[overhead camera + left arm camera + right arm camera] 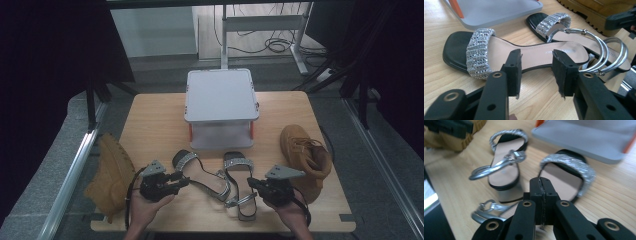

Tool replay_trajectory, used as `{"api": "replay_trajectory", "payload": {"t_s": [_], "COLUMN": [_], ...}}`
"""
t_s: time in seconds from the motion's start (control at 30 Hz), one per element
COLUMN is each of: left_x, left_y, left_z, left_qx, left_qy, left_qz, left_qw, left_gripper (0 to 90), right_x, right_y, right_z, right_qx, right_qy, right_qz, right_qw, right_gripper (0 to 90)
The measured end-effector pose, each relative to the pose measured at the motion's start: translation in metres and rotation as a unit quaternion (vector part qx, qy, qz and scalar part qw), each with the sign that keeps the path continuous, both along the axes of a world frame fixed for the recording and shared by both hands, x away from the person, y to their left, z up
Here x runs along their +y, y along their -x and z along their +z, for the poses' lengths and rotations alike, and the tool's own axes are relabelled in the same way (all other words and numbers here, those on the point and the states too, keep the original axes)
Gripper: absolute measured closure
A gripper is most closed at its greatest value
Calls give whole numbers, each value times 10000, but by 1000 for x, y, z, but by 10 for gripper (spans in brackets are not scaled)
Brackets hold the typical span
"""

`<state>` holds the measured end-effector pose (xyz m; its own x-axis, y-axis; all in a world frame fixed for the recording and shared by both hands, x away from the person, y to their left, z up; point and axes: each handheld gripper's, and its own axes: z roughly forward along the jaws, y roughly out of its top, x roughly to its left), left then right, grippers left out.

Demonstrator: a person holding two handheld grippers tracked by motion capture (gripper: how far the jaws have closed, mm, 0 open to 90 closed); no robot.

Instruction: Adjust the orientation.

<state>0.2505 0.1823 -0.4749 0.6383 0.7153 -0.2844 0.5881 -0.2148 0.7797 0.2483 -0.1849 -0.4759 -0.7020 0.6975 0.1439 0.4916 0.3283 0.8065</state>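
Evidently the pale wooden table [150, 120] carries a grey two-tier shoe rack [220, 95], with the left silver-strapped black sandal [506, 53] lying before it. To grasp well, the wide-open, empty left gripper [537, 72] should straddle the sole's narrow waist; the right gripper [541, 195] is closed on nothing.

The high view is evenly lit from above on the table [150, 125], while both sides beyond it fall into near-black. Shadows are soft and short; a faint one lies under the grey stand [221, 95]. The picture is slightly soft, with no strong glare. The left gripper view is bright and sharp on the sandal [499, 55], with small highlights on its silver straps. The right gripper view is blurred throughout; the jaws at the bottom are the clearest part, and far edges smear.
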Motion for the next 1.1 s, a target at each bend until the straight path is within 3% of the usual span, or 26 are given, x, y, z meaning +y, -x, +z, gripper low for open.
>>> {"api": "replay_trajectory", "payload": {"t_s": [0.23,0.6,1.1], "left_x": [6,13,24], "left_y": [4,-1,6], "left_z": [5,10,19], "left_qx": [-29,-152,-259], "left_qy": [43,165,209], "left_qz": [55,145,392], "left_qw": [10000,9996,9987], "left_gripper": [507,488,475], "right_x": [37,55,67], "right_y": [-10,-24,-23], "right_z": [4,-2,-5], "right_qx": [276,581,556], "right_qy": [443,761,1176], "right_qz": [274,192,263], "right_qw": [9983,9952,9912], "right_gripper": [891,893,893]}}
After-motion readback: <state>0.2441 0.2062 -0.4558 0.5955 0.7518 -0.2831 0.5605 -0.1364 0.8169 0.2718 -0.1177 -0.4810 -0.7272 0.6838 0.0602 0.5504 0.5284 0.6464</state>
